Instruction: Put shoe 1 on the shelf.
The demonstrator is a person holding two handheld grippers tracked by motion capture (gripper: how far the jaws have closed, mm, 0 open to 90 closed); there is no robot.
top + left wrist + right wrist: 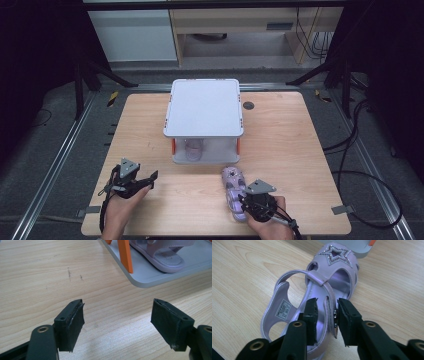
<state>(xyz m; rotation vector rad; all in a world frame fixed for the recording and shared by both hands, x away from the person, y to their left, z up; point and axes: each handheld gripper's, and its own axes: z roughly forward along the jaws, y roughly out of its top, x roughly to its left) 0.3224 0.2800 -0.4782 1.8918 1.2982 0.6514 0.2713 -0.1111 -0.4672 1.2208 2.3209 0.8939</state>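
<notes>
Here, the right gripper [326, 312] straddles the side strap of a lilac sandal [234, 192] lying on the counter [150, 130] at about five o'clock from the small grey rack [204, 107]. Its jaws stand a little apart, one pad inside the strap, one outside, neither plainly pressing, so the shoe looks bracketed rather than gripped. The mate [160, 255] already sits on the rack's lower shelf, so the step in hand seems to be placing the second sandal. Next comes a firm close on the strap, then a lift toward twelve o'clock and a low slide under the top shelf. The right hand lies low at the near edge, pointing forward. The left gripper [117, 322] rests at seven o'clock, wide open and empty, aimed at the rack.
</notes>
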